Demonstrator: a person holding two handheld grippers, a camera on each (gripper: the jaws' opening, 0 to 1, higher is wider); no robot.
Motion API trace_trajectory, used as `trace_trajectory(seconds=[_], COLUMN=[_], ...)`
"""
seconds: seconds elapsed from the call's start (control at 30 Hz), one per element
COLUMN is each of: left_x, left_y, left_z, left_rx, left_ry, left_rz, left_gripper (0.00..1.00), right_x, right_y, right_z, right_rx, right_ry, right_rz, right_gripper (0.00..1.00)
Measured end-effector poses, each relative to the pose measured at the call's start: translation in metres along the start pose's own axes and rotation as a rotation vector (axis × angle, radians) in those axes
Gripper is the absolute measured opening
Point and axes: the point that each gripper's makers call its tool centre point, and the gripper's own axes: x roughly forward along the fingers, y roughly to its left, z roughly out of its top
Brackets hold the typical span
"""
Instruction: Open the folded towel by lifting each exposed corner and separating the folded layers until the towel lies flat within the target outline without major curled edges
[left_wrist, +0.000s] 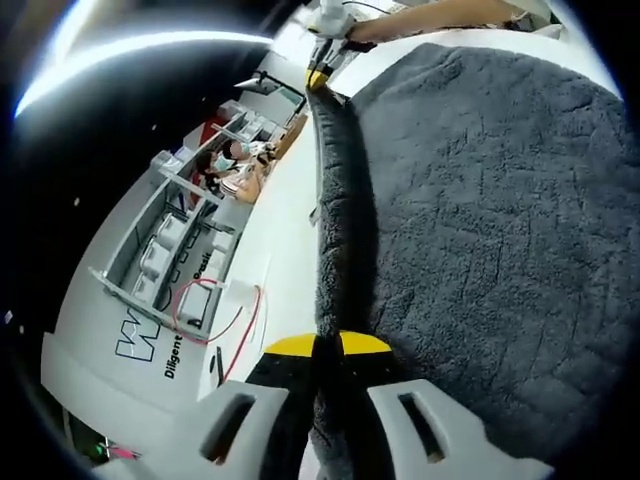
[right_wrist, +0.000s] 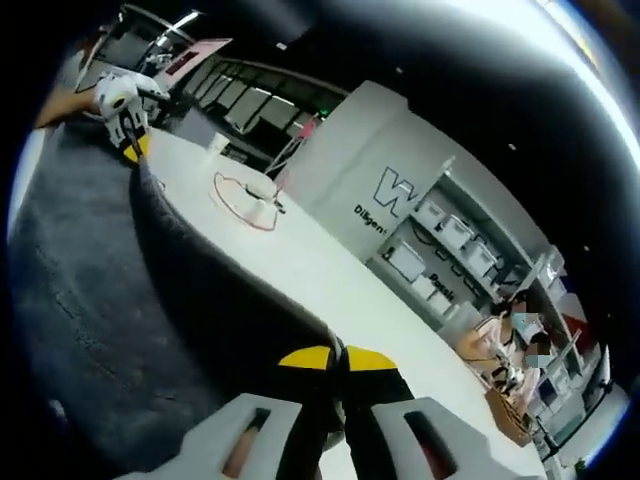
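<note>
1. The left gripper (left_wrist: 328, 345) has its yellow-tipped jaws pressed together on the edge of the dark grey towel (left_wrist: 480, 220); the cloth runs down between the jaws.
2. In the left gripper view the towel's gripped edge is raised as a taut ridge running away from the jaws to the far end, where the right gripper (left_wrist: 322, 72) holds it with a person's arm behind it.
3. Beside that ridge the rest of the towel spreads wide and fairly flat over the white table (left_wrist: 290, 220).
4. The right gripper (right_wrist: 337, 357) likewise has its jaws clamped shut on the towel (right_wrist: 90, 300) edge, with cloth hanging between them.
5. In the right gripper view the same raised edge stretches from these jaws to the left gripper (right_wrist: 133, 148) at the other end, so the edge is held up at both ends, lifted off the table (right_wrist: 300, 270).
6. On the bare table beyond the towel lies a small white device with a looped red cable (right_wrist: 245, 205).
7. Past the table's far edge stand a white partition with dark lettering (right_wrist: 395, 195) and shelving holding white bins (right_wrist: 455, 250).
8. I cannot tell where any target outline lies.
</note>
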Motion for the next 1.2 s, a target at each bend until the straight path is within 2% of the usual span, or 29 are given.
trace_trajectory(seconds=[0.2,0.3,0.5,0.57,0.7,0.8,0.87,0.93,1.0,1.1,1.2], left_x=[0.003,0.003,0.004,0.004,0.0,0.0,0.001,0.0,0.0,0.0,-0.001], left_y=[-0.005,-0.007,-0.004,-0.004,-0.005,-0.001,0.003,0.007,0.01,0.011,0.01], left_z=[0.0,-0.003,-0.005,-0.009,-0.007,-0.009,-0.015,-0.018,-0.018,-0.018,-0.015], left_rx=[0.023,0.032,0.027,0.031,0.029,0.022,0.028,0.037,0.032,0.024,0.048], left_ry=[0.015,0.023,0.024,0.028,0.027,0.03,0.054,0.061,0.054,0.062,0.063], left_rz=[-0.011,-0.018,-0.015,-0.016,-0.011,0.003,0.018,0.032,0.047,0.059,0.062], left_gripper=[0.06,0.06,0.06,0.07,0.07,0.12,0.18,0.21,0.24,0.27,0.26], right_x=[0.012,0.014,0.023,0.032,0.036,0.038,0.041,0.043,0.045,0.044,0.04], right_y=[0.005,0.01,0.011,0.021,0.022,0.019,0.019,0.026,0.027,0.028,0.024], right_z=[-0.008,-0.009,-0.019,-0.03,-0.035,-0.04,-0.044,-0.047,-0.049,-0.047,-0.047], right_rx=[0.005,-0.031,0.026,0.011,0.058,0.088,0.101,0.062,0.042,0.073,0.1], right_ry=[0.004,-0.009,-0.04,-0.025,-0.03,-0.046,-0.052,-0.037,-0.013,-0.026,-0.025], right_rz=[0.032,0.032,0.014,0.031,0.044,0.041,0.05,0.06,0.048,0.056,0.029], right_gripper=[0.0,0.0,0.0,0.0,0.0,0.0,0.0,0.0,0.05,0.12,0.2])
